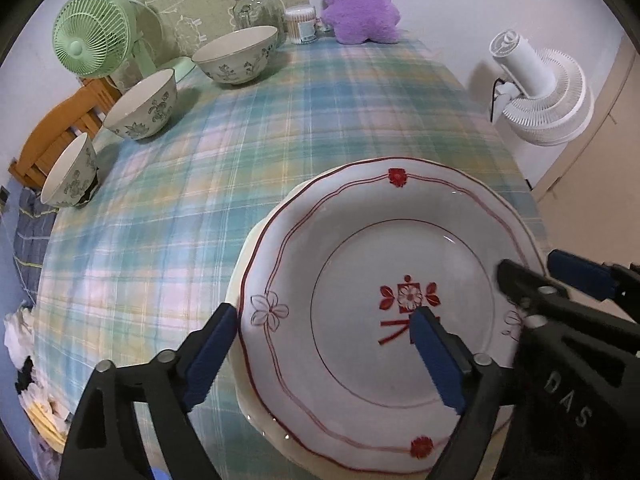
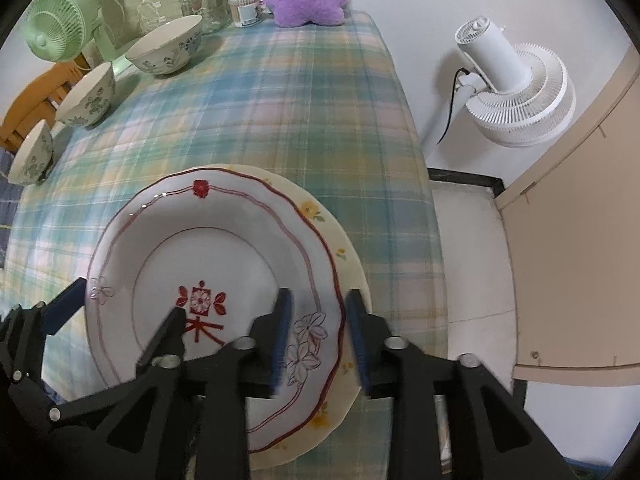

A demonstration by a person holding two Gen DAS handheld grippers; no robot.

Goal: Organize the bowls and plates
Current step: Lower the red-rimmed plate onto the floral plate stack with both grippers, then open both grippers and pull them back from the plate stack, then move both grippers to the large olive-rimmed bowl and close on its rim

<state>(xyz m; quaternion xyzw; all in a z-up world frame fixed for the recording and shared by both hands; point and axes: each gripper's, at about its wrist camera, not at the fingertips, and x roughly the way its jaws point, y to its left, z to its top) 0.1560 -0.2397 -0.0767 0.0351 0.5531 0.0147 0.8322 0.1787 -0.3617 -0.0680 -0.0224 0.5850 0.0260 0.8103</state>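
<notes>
Plaid tablecloth carries your red-patterned plate, stacked on a cream plate (yellow flowers). Your left gripper and right gripper both straddle its rim, spread, unclenched.

1. Top plate: white, red scalloped lines, red flowers, red character at centre.
2. Lower plate: cream, yellow flowers.
3. Three bowls: white, grey-blue floral print.
4. Tablecloth: blue-green-yellow plaid.
5. Gripper pads: blue on black.

A plaid-clothed table carries three bowls, stacked plates, a jar and a purple plush.
</notes>
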